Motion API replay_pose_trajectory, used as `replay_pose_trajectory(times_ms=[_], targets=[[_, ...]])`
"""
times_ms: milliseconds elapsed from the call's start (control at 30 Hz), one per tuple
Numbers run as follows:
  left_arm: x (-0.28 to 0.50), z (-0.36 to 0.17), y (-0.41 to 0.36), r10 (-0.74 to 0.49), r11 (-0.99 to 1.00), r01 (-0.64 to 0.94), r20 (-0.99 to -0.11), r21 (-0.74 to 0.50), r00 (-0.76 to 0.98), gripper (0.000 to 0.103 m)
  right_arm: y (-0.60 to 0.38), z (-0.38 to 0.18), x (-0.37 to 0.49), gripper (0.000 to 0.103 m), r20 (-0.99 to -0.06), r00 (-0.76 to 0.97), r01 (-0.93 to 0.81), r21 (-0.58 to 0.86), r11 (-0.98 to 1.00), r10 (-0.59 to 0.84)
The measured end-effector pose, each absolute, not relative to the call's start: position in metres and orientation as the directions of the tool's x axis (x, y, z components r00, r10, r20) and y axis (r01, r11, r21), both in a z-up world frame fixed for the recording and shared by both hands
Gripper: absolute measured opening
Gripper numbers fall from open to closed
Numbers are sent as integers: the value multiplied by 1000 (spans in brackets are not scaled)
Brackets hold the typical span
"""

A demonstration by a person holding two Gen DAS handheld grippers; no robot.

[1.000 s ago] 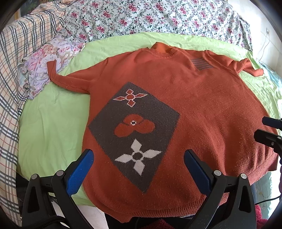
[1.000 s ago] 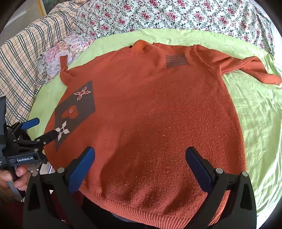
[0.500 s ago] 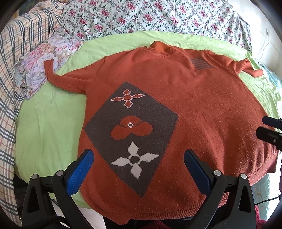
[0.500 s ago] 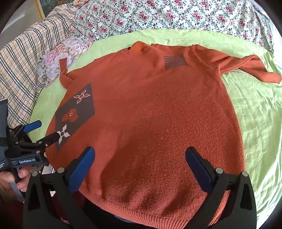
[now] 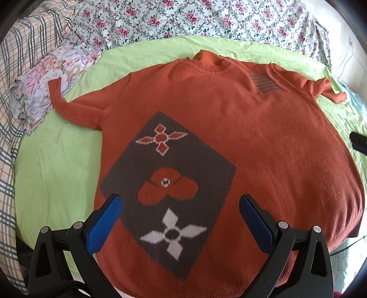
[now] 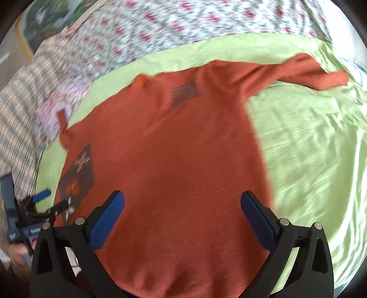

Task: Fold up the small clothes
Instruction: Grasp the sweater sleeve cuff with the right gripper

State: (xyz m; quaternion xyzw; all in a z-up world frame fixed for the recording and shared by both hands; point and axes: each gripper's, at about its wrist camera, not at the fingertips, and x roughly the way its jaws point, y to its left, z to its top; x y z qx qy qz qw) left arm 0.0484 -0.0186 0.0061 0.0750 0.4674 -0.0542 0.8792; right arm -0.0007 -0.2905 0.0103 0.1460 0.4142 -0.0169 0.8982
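An orange knitted sweater (image 5: pixel 263 142) lies flat, front up, on a light green sheet (image 5: pixel 57 174), with both sleeves spread out; it also shows in the right wrist view (image 6: pixel 183 174). It has a dark diamond patch (image 5: pixel 169 188) with flower shapes and a small striped patch (image 5: pixel 263 83) near the collar. My left gripper (image 5: pixel 180 223) is open and empty above the hem, over the diamond patch. My right gripper (image 6: pixel 182 220) is open and empty above the lower right body. The right wrist view is motion blurred.
A floral bedspread (image 5: pixel 206 20) lies behind the green sheet. A plaid blanket (image 5: pixel 9 96) and a pale flowered cloth (image 5: pixel 45 78) lie at the left, under the left cuff. The bed's front edge is just below the hem.
The left gripper has moved forward and a little left over the diamond patch. The right gripper has swung to the right, so more green sheet and the right sleeve show.
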Motion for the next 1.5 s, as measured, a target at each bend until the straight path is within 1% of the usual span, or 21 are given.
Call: replay_pose_trajectory(times_ms=[100, 333, 433, 467, 567, 667, 800, 900, 933, 967, 1000, 1033, 1067, 1100, 1133, 1200, 1300, 1400, 1500], targets=[[59, 9, -21, -16, 982, 166, -832, 91, 554, 102, -326, 19, 6, 100, -737, 672, 214, 289, 933, 74], [80, 10, -27, -26, 982, 171, -841, 80, 540, 102, -411, 43, 39, 100, -725, 689, 344, 327, 880, 0], [88, 8, -28, -33, 983, 172, -845, 70, 533, 102, -463, 54, 63, 100, -723, 689, 420, 355, 835, -40], [92, 7, -29, -29, 983, 170, -848, 72, 529, 102, -476, 57, 73, 100, -735, 675, 460, 347, 817, -68], [102, 3, -30, -26, 984, 164, -857, 68, 514, 102, -519, 67, 104, 100, -730, 673, 519, 357, 777, -115], [108, -2, -33, -36, 985, 163, -869, 52, 493, 102, -561, 68, 132, 100, -749, 644, 593, 362, 720, -154], [112, -9, -40, -45, 983, 176, -879, 44, 474, 102, -617, 44, 169, 100, -830, 544, 725, 389, 568, -125], [114, -13, -44, -48, 982, 186, -883, 45, 466, 102, -638, 23, 188, 99, -885, 446, 799, 326, 505, -134], [114, -14, -45, -50, 982, 186, -885, 41, 463, 102, -643, 14, 192, 92, -897, 423, 809, 310, 500, -126], [115, -15, -45, -55, 982, 186, -887, 35, 459, 102, -645, 5, 195, 89, -908, 402, 814, 296, 499, -118], [115, -15, -45, -61, 982, 185, -888, 28, 456, 102, -646, 1, 196, 82, -914, 387, 818, 280, 502, -122], [115, -16, -44, -67, 983, 185, -888, 20, 456, 102, -642, 2, 197, 65, -913, 373, 815, 239, 528, -164], [115, -16, -45, -72, 983, 185, -888, 14, 454, 102, -639, 4, 198, 54, -911, 369, 808, 216, 548, -184], [115, -16, -45, -77, 983, 185, -888, 10, 453, 102, -632, 9, 195, 30, -896, 400, 784, 225, 579, -192], [114, -17, -44, -81, 983, 185, -889, 4, 451, 102, -627, 11, 192, 11, -888, 422, 767, 242, 594, -184], [114, -17, -42, -89, 983, 185, -889, -5, 449, 102, -617, 15, 184, 9, -861, 480, 733, 288, 616, -169], [110, -14, -38, -107, 983, 179, -884, -26, 455, 102, -588, 28, 172, 8, -800, 584, 650, 357, 671, -140], [105, -11, -31, -115, 985, 168, -877, -39, 466, 102, -545, 44, 164, 8, -734, 676, 532, 425, 732, -64], [100, -10, -22, -111, 988, 147, -873, -45, 474, 102, -491, 58, 176, 8, -674, 737, 390, 485, 783, 51]])
